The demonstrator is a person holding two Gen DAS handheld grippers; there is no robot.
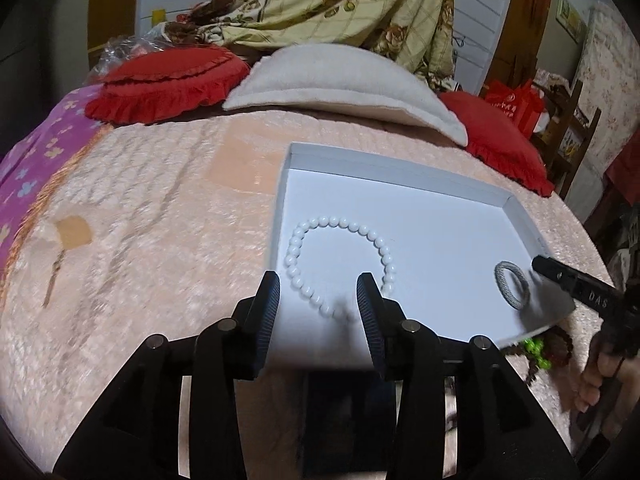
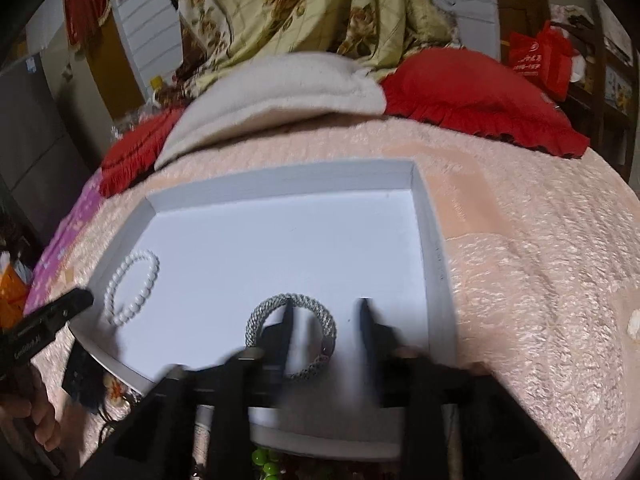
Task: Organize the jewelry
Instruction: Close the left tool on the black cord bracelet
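Nearest: left gripper (image 1: 318, 308) fingers apart, nothing pinched; near end of the white bead bracelet (image 1: 340, 258) lies on the tray floor between and just beyond the tips. Right gripper (image 2: 326, 330) fingers also apart, blurred; its left finger (image 2: 287, 328) sits over the opening of the silver braided bangle (image 2: 291, 336), the other outside the ring, no squeeze visible. Both pieces lie flat inside the shallow white tray (image 2: 434, 248), beads at its left side, bangle near the front edge, well apart. Green beads (image 2: 264, 462) and darker strands stick out from under the tray's front edge. Tray sits on a pink bedspread (image 1: 160, 220). Beyond: white cushion (image 1: 340, 80), red ruffled pillows (image 1: 168, 84), floral cloth hanging behind.
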